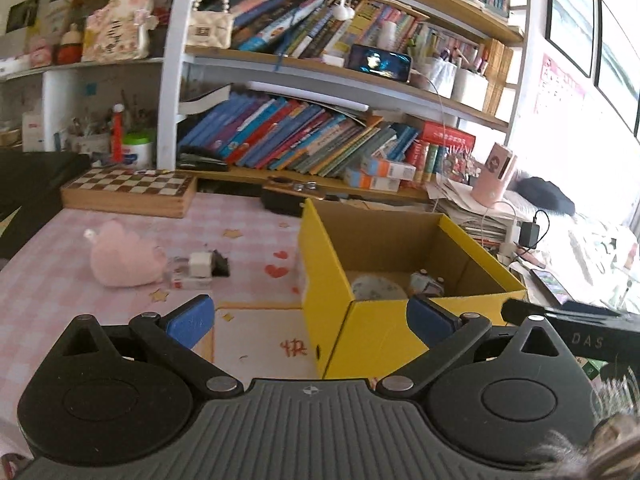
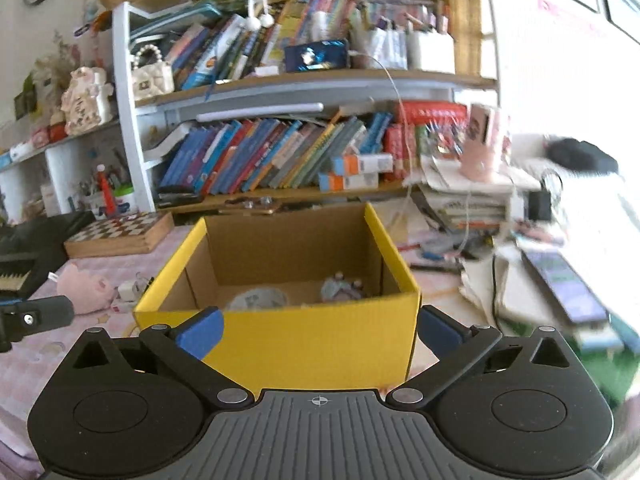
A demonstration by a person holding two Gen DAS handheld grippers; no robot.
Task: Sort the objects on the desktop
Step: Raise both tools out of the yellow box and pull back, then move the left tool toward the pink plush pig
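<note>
A yellow cardboard box (image 2: 280, 344) with a plain brown inside is seen standing open on a desk covered by a pink checked cloth (image 1: 248, 240). On the box floor two small things are made out: a pale round item (image 2: 260, 298) and, beside it, a small patterned object (image 2: 342, 288); both are too blurred to be named. The left gripper (image 1: 310, 322) is held with its jaws spread wide and nothing between the blue pads (image 1: 192, 320); it is placed before the near left corner of the box. The right gripper (image 2: 320, 334) is likewise held fully apart and empty, in front of the box's near wall. To the left of the box, on the cloth, a pink plush toy (image 1: 124, 258) is found lying, with a white cube-shaped charger (image 1: 200, 264) and a small dark item (image 1: 220, 266) just beside it. A wooden chessboard case (image 1: 130, 192) is set at the back of the desk, below shelves crowded with leaning books (image 1: 296, 136). A pink cup (image 1: 494, 178) is perched on a stack of papers to the right.
</note>
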